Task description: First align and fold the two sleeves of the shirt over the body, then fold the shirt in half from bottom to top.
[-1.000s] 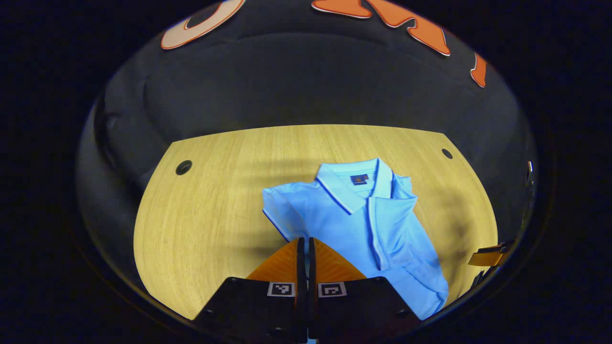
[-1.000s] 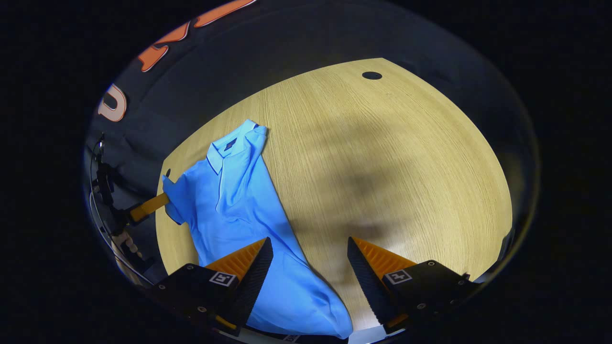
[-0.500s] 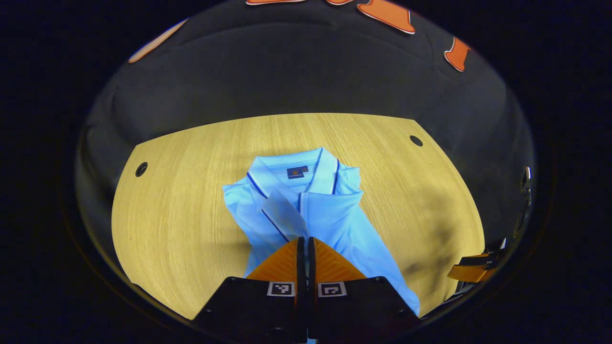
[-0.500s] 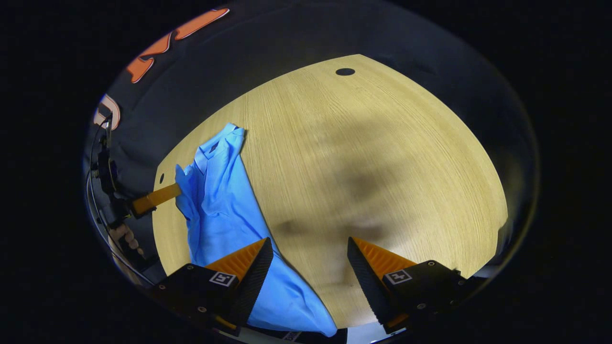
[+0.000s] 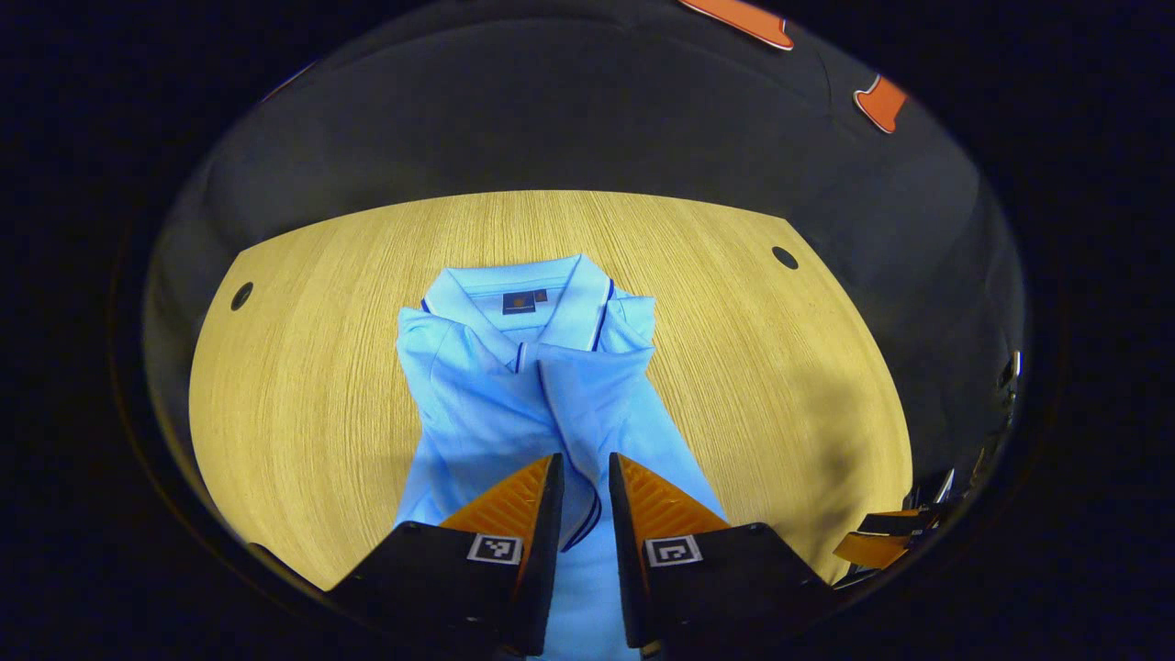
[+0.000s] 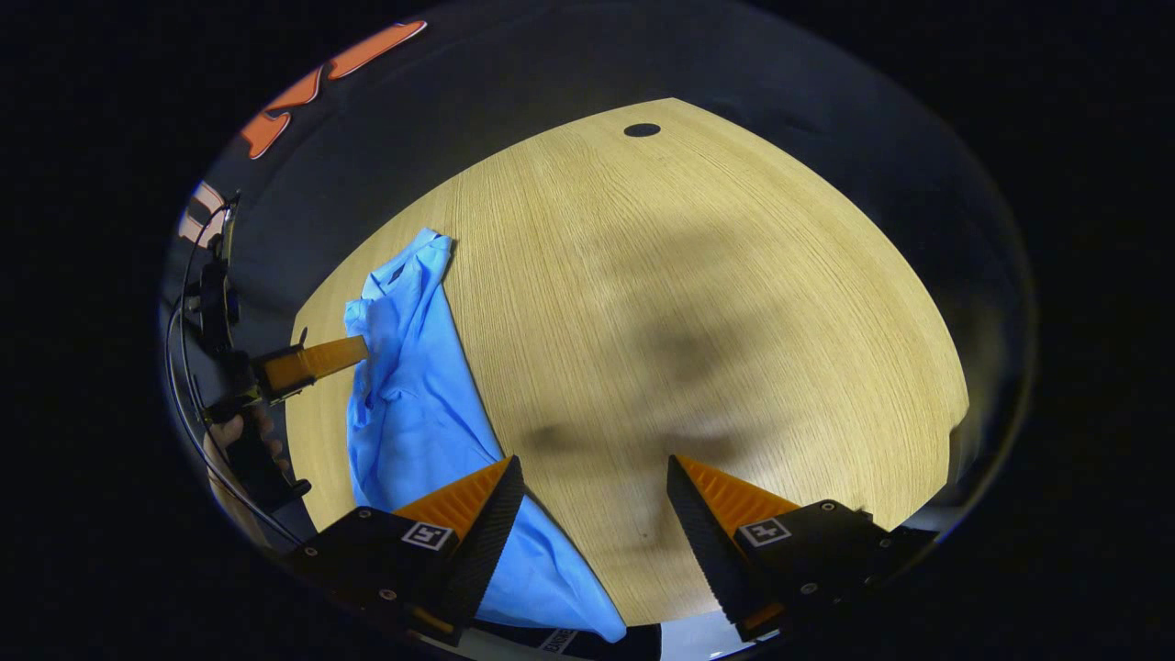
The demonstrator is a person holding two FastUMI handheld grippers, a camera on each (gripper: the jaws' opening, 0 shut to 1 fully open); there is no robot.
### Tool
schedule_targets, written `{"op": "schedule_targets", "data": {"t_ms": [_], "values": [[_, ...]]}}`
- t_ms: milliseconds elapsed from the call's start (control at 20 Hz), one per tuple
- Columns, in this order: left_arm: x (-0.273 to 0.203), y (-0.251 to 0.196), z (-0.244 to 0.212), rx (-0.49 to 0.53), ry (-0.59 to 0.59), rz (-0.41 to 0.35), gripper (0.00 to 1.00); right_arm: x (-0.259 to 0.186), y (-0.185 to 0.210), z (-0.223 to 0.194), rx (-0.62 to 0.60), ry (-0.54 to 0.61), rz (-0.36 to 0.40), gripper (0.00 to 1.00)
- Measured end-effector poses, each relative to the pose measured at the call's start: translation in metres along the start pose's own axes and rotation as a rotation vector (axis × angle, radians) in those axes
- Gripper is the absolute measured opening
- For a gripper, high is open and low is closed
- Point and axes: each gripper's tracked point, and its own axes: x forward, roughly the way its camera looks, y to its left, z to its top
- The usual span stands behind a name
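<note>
A light blue polo shirt (image 5: 477, 404) lies collar-up on the wooden table (image 5: 303, 367), collar (image 5: 519, 294) at the far end. One sleeve (image 5: 592, 386) is laid across the chest, its dark-trimmed hem running down between my left gripper's fingers. My left gripper (image 5: 584, 459) hovers over the shirt's middle, fingers a small gap apart and open. In the right gripper view the shirt (image 6: 404, 404) stretches along the table's left side. My right gripper (image 6: 593, 459) is wide open above bare wood beside the shirt's lower edge; its left finger overlaps the cloth in view.
The table (image 6: 734, 275) has round cable holes (image 5: 241, 295) (image 5: 784, 257) (image 6: 642, 129) near its far corners. A hand (image 6: 248, 431) holds the left gripper (image 6: 312, 360) at the table's left edge. Dark booth cloth surrounds the table. Bare wood lies right of the shirt.
My left gripper carried the sleeve over onto the shirt's chest, then its fingers parted from shut to a small gap. The right gripper stayed open and drifted slightly.
</note>
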Motion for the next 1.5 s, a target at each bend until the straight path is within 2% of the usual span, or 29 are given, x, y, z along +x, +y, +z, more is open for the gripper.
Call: {"op": "schedule_targets", "data": {"t_ms": [50, 300, 350, 450, 700, 1000, 1500], "values": [[-0.004, 0.001, -0.001, -0.001, 0.001, -0.005, 0.38, 0.000, 0.003, -0.001, -0.009, 0.001, 0.000, 0.97], [-0.039, 0.027, -0.036, -0.005, 0.023, 0.009, 0.83, 0.003, 0.021, -0.018, -0.083, 0.025, 0.001, 0.97], [-0.047, 0.031, -0.048, -0.018, 0.033, 0.003, 0.82, 0.002, 0.025, -0.023, -0.103, 0.031, 0.001, 0.97], [-0.067, 0.043, -0.073, -0.030, 0.058, 0.000, 1.00, 0.003, 0.036, -0.035, -0.144, 0.045, 0.003, 0.97], [-0.110, 0.074, -0.126, -0.053, 0.092, 0.017, 1.00, 0.005, 0.056, -0.068, -0.201, 0.092, 0.006, 0.97], [-0.133, 0.101, -0.180, -0.092, 0.154, 0.034, 1.00, 0.002, 0.067, -0.104, -0.296, 0.149, -0.016, 0.97], [-0.149, 0.117, -0.272, -0.144, 0.303, 0.061, 1.00, -0.004, 0.043, -0.167, -0.365, 0.266, -0.092, 0.98]]}}
